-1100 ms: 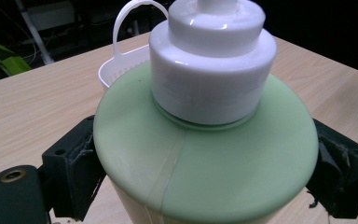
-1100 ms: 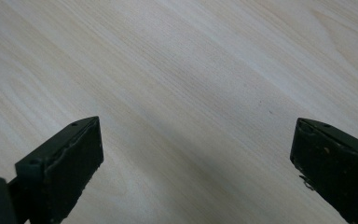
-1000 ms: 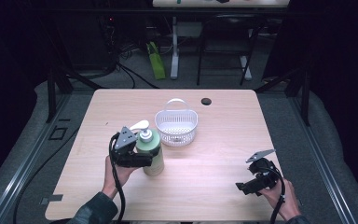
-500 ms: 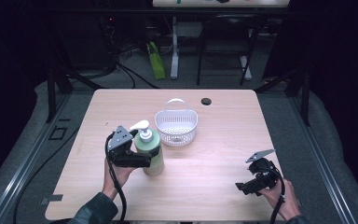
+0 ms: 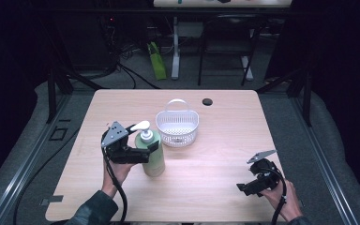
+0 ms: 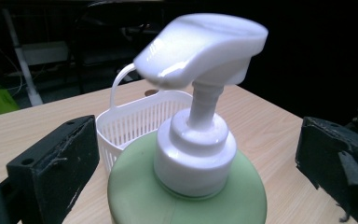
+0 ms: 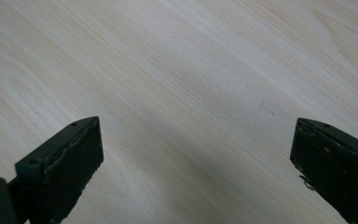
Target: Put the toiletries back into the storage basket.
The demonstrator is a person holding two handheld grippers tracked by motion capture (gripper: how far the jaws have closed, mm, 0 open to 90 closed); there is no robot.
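A green soap bottle [image 5: 153, 158] with a white pump head [image 6: 200, 46] stands upright on the wooden table [image 5: 215, 154], left of centre. My left gripper [image 5: 150, 151] reaches in from the left, one jaw on each side of the bottle's upper body. Its jaws have just been opening. In the left gripper view the bottle [image 6: 186, 200] sits between the black pads [image 6: 56, 168] with a gap on both sides. My right gripper [image 5: 243, 188] rests low at the table's front right, open, with bare wood between its pads [image 7: 65, 163].
A white slotted basket [image 5: 177, 127] with a raised handle stands just behind and to the right of the bottle. A small black disc [image 5: 207, 101] lies near the table's far edge. Dark floor, cables and stands surround the table.
The left gripper's jaws have spread off the bottle, and the gripper has drawn slightly back to the left. The bottle stays upright in place. The right gripper has not moved.
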